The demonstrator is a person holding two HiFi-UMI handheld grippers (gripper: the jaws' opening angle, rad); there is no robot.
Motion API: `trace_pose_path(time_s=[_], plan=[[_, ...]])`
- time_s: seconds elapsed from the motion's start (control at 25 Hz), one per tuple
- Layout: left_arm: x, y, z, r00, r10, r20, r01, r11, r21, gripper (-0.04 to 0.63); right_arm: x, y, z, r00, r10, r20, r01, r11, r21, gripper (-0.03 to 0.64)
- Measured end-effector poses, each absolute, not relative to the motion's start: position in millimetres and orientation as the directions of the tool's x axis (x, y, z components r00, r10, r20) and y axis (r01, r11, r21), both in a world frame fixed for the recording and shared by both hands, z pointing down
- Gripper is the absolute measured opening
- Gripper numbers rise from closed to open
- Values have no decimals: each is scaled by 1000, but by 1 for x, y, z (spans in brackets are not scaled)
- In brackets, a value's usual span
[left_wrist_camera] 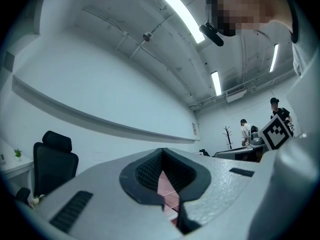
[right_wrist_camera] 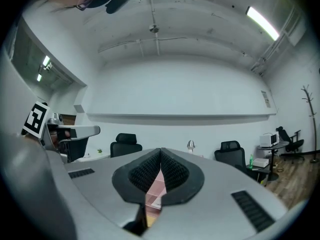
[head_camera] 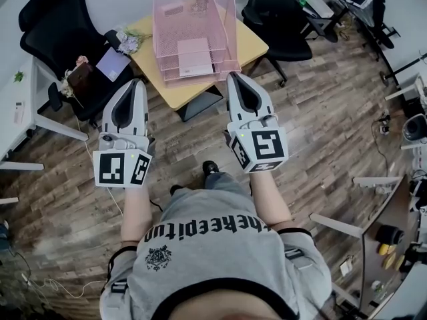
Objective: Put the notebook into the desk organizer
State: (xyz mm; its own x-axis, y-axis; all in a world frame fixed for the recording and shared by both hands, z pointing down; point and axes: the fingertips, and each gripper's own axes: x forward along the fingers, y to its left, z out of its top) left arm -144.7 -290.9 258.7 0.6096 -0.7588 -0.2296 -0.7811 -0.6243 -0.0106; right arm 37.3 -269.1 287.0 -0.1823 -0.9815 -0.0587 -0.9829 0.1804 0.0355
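The jaws of the left gripper (head_camera: 137, 81) and the right gripper (head_camera: 234, 76) are pressed together, with nothing clamped between them. Both are held over the floor at mid-frame, apart from the yellow table (head_camera: 250, 42). At upper centre a pink notebook (head_camera: 195, 55) lies in a lower tray of the pink desk organizer (head_camera: 167, 19), so the placing is judged done. A lavender book (head_camera: 112, 63) lies at upper left.

Head view: overhead, steep down. Gripper views: low, tilted upward. All three catch the pink desk organizer (head_camera: 167, 29).
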Motion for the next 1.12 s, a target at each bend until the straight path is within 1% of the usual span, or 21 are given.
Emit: trace_pose_path(time_s=[0.44, 1.12], plan=[[-134, -283, 254, 643, -726, -243, -751, -660, -13, 3, 50, -240, 259, -124, -980, -158, -992, 122, 25, 3], [-136, -283, 257, 665, -706, -244, -728, -686, 0, 3, 52, -226, 254, -64, -983, -170, -998, 64, 5, 3]])
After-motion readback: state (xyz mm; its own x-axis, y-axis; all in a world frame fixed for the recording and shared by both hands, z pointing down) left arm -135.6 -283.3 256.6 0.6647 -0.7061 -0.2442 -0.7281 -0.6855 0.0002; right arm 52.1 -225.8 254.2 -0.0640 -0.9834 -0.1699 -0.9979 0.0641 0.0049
